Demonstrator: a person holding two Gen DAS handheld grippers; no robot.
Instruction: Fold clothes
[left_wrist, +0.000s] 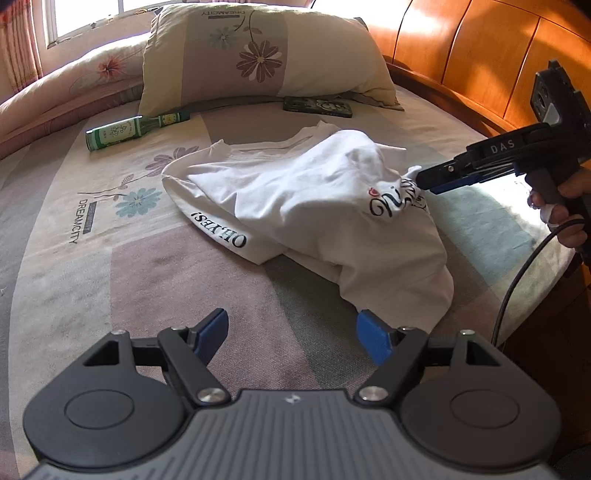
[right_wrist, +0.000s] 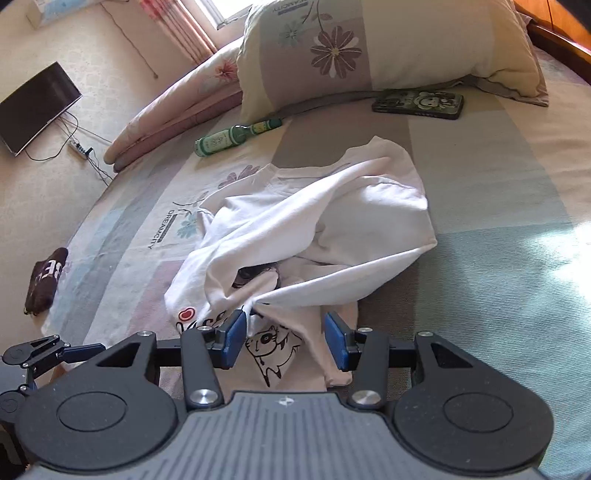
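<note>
A crumpled white T-shirt (left_wrist: 303, 199) with black lettering and a cartoon print lies bunched in the middle of the bed (left_wrist: 92, 266). My left gripper (left_wrist: 293, 326) hovers open over the bedsheet just short of the shirt's near hem, with nothing between its blue pads. My right gripper (right_wrist: 286, 334) stands open at the shirt's (right_wrist: 314, 229) printed end. Loose cloth lies between its pads, and the pads do not press on it. In the left wrist view a hand holds the right gripper (left_wrist: 424, 181), which reaches in from the right to the shirt's edge.
A flowered pillow (left_wrist: 258, 55) and a folded quilt (left_wrist: 74, 85) fill the far end. A green bottle (left_wrist: 122, 131) and a dark phone-like case (left_wrist: 317, 107) lie before the pillow. A brown garment (right_wrist: 44, 280) sits at the bed's edge. A wooden headboard (left_wrist: 480, 55) runs along the right.
</note>
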